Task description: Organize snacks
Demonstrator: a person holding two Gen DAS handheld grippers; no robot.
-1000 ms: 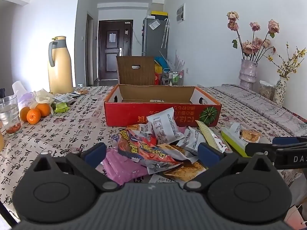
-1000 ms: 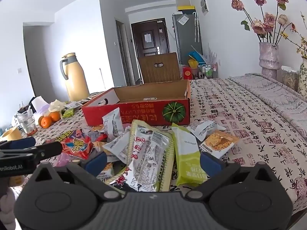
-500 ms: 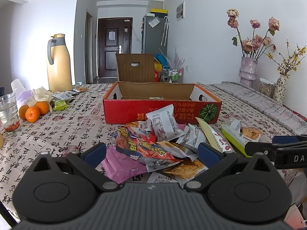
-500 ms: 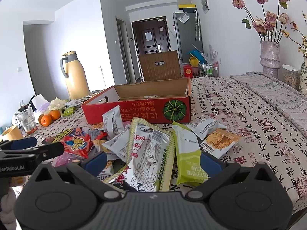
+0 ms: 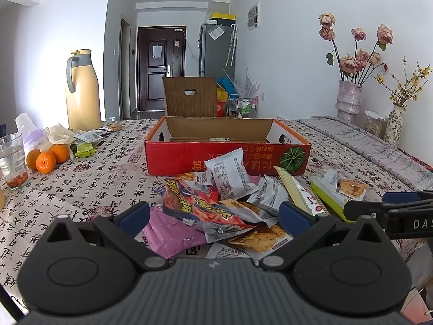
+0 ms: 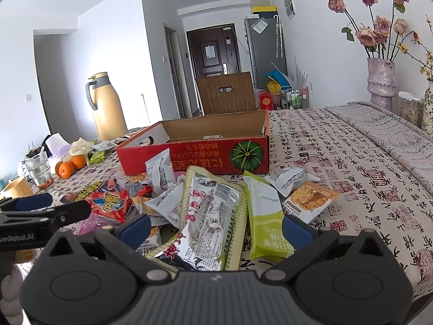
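You are hovering the left gripper (image 5: 213, 214), jaws apart and empty, over the red crinkled packet (image 5: 200, 205) in the snack pile (image 6: 194, 205) just before the red box (image 5: 227, 149) on the counter (image 5: 89, 178). Your right gripper (image 6: 216, 227), likewise spread, is facing the long striped packet (image 6: 211, 216). Nothing is picked yet; next, close on one packet and carry it into the box.

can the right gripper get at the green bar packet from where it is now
Probably yes. The right gripper is open, and the green bar packet lies flat just ahead by its right finger, on top of the pile. Only the striped packet crowds its left edge.
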